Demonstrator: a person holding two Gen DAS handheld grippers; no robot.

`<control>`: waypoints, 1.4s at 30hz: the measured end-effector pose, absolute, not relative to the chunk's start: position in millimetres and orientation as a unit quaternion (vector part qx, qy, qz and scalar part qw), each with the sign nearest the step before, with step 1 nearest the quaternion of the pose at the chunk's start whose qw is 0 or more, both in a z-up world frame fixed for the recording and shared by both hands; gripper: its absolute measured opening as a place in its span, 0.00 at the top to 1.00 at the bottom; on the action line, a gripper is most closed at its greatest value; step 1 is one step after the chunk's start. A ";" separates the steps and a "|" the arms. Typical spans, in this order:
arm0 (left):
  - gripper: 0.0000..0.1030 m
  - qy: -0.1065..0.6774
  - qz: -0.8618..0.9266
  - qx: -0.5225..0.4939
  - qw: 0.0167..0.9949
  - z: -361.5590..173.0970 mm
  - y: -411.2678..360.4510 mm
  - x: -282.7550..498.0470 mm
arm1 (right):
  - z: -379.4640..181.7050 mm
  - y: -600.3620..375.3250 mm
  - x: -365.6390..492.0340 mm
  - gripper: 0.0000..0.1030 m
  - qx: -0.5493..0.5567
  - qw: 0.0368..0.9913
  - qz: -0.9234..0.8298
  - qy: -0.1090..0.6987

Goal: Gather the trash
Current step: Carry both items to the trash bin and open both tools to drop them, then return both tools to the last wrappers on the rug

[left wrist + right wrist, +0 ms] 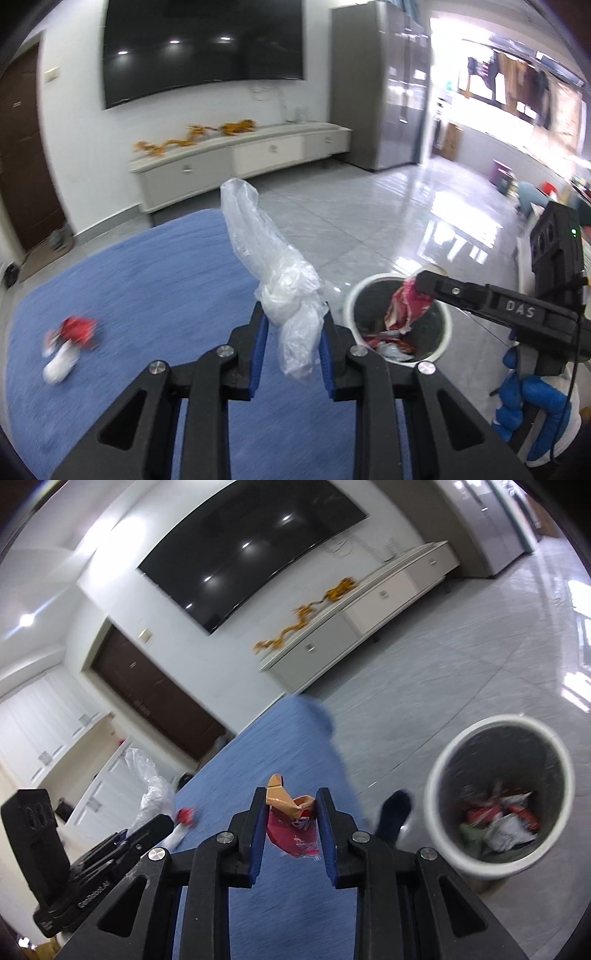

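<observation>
Right hand-held gripper [289, 805] clenched on red wrapper [295, 836], hanging over white bin [400, 321], nearer of the two; bin off to the right in its own view. Left hand-held gripper [293, 325] clamped on clear plastic bag [273, 266], long axis upright, bin just right of it. Red-white scrap [68, 345] on blue rug [147, 295], well left

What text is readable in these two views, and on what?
"DAS": raised letters on the body of the right tool, seen from the left wrist view.
"GenRobot.AI": white print on the body of the left tool, seen from the right wrist view.
Red wrapper held in the right tool: white characters, too blurred to read.
Small white mark below "GenRobot.AI": too small to read.
Wrappers in the bin: blurred, unreadable.
</observation>
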State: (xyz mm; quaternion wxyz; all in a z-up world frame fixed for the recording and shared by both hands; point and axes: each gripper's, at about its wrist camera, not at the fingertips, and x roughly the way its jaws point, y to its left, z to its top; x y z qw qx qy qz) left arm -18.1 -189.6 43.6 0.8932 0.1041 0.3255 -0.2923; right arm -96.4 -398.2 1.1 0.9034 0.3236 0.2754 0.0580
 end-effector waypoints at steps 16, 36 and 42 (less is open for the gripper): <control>0.58 0.403 -0.441 0.096 0.797 -15.7 -358.5 35.7 | -58.7 -524.1 -92.3 0.67 0.369 0.873 -0.102 0.302; 0.44 0.311 -0.363 0.098 0.873 31.8 -311.8 -2.9 | -0.9 -484.4 -136.1 0.54 0.306 0.904 -0.142 0.263; 0.44 0.273 -0.328 0.096 0.899 53.1 -267.9 -25.7 | 29.8 -442.5 -141.7 0.49 0.249 0.924 -0.138 0.253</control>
